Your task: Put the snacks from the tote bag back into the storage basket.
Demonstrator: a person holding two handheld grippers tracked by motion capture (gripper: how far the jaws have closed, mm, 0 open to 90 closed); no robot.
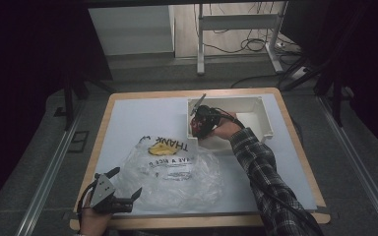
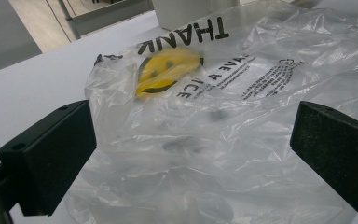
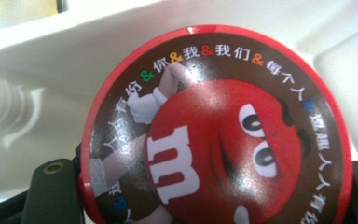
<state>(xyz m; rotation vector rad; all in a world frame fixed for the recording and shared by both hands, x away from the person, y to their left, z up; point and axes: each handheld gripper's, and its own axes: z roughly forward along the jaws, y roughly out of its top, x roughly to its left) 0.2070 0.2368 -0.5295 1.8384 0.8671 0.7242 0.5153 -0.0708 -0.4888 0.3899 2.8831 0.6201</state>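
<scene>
Step in hand: by my reading, lifting the round red-rimmed candy tin with the red cartoon lid [image 3: 216,135] out of the white plastic bin [image 1: 263,118], bound for the crinkled clear plastic bag printed with a yellow smiley [image 1: 172,169].
How to do it well: raise it straight, clear of the bin wall, lid kept level (a tilt could let it slip between the jaws).
Right gripper [image 1: 200,124]: jaws clamped on the tin's sides, inside the bin's near left corner.
Left gripper [image 1: 120,189]: jaws spread wide, holding nothing, at the bag's near edge.
Bag: lying flat mid-table, mouth not yet held open.
</scene>
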